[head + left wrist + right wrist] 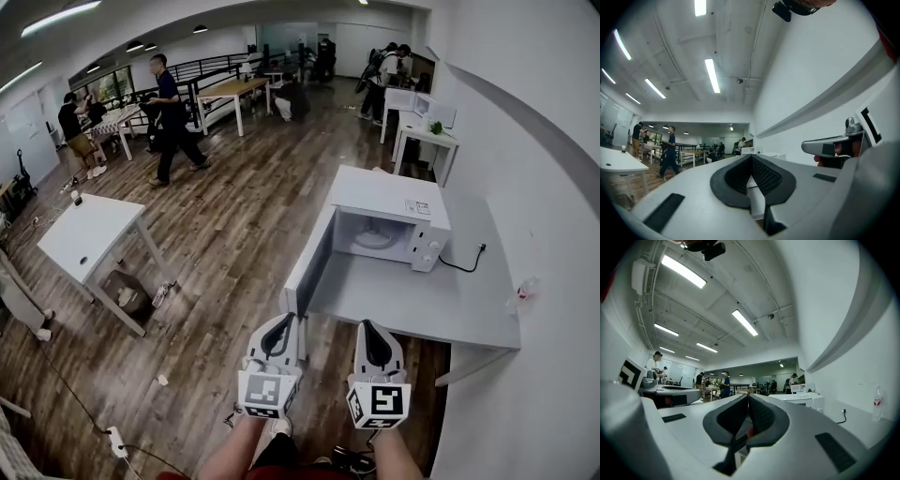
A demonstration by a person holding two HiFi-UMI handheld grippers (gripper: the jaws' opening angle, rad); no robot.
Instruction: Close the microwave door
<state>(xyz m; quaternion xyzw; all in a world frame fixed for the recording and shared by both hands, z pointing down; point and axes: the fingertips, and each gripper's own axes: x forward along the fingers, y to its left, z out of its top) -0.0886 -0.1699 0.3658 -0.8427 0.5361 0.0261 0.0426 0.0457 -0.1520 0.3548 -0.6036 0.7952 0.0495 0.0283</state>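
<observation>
1. The left gripper (284,323) is held with its jaws closed and empty.
2. The right gripper (372,328) is likewise closed, with nothing gripped.
3. The microwave (389,220) is placed on the table (441,300); its door (309,267) is swung open, just ahead of the left gripper.

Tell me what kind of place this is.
Probably an open-plan office or lab workspace: white desks spread across a wood floor, long strip lights overhead, people standing about in the background, and a microwave on a table.
</observation>
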